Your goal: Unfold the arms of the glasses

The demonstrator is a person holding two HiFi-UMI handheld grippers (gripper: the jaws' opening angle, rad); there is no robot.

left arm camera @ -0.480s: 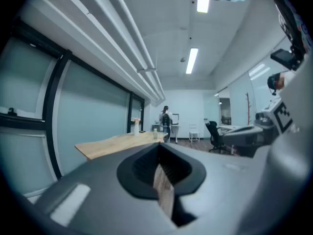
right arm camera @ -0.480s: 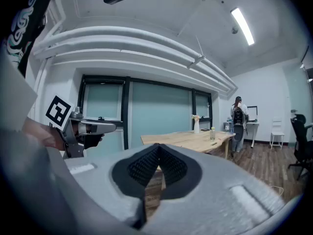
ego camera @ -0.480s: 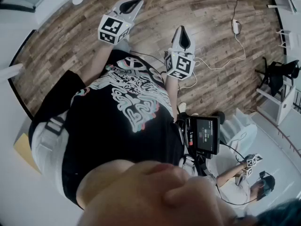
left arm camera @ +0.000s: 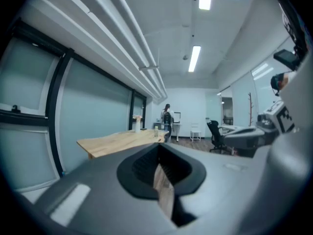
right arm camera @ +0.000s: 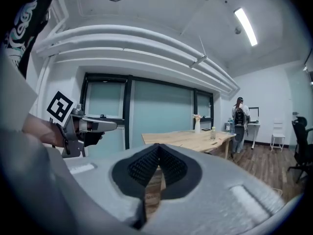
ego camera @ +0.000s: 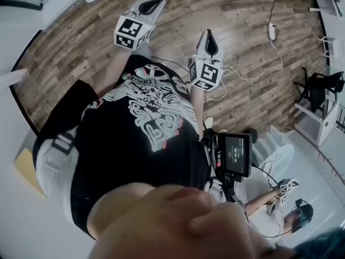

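Left tool (ego camera: 150, 4) at 11 o'clock and right tool (ego camera: 209, 39) near 12 both have their jaws pressed together on nothing, above a brown plank floor (ego camera: 81, 47). A pale, smooth wooden tabletop (right arm camera: 188, 138) stands beside frosted glass walls (right arm camera: 161, 111). No view shows the glasses.

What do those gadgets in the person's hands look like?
Both the left gripper and the right gripper are pale grey plastic tongs tapering to a point, lined with black ribbed pads. Each carries a white cube printed with black square markers. The person wears a black short-sleeved T-shirt with a white and pink print.
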